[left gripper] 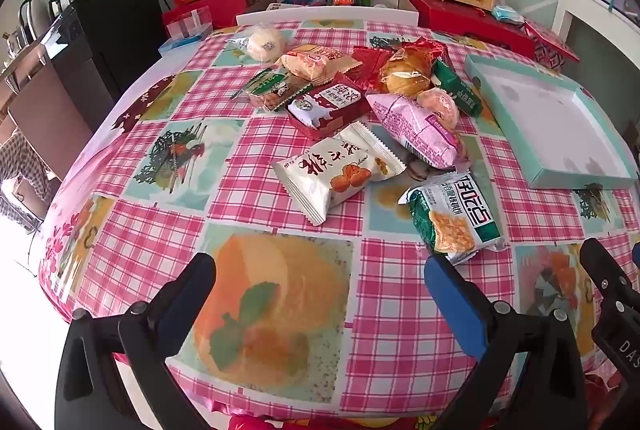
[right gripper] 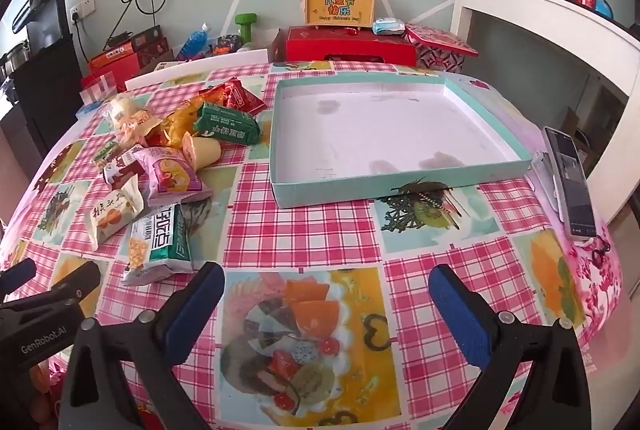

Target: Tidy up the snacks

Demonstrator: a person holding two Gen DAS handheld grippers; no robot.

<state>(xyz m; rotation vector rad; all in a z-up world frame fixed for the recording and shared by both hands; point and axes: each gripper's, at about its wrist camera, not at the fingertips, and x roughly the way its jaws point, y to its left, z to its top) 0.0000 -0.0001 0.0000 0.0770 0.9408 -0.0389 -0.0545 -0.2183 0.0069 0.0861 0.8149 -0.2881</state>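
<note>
Crinkly foil snack packets (left gripper: 360, 110) lie heaped beside a shallow, square cardboard tray (right gripper: 400, 180) on the glossy checked counter (right gripper: 320, 230); left tool (left gripper: 320, 270) and right tool (right gripper: 326, 280) both gape empty.

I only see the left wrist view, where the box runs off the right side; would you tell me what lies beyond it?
Observer: A phone lies near the table's right edge, just past the box.
Operator: Thank you. Is the box empty right into its far right corner?
Observer: Yes, it is empty throughout; only a few grey stains mark its floor.
Operator: And the right gripper, of which I see only one finger?
Observer: The right gripper has its jaws wide open above the tablecloth, with nothing between them.
</note>
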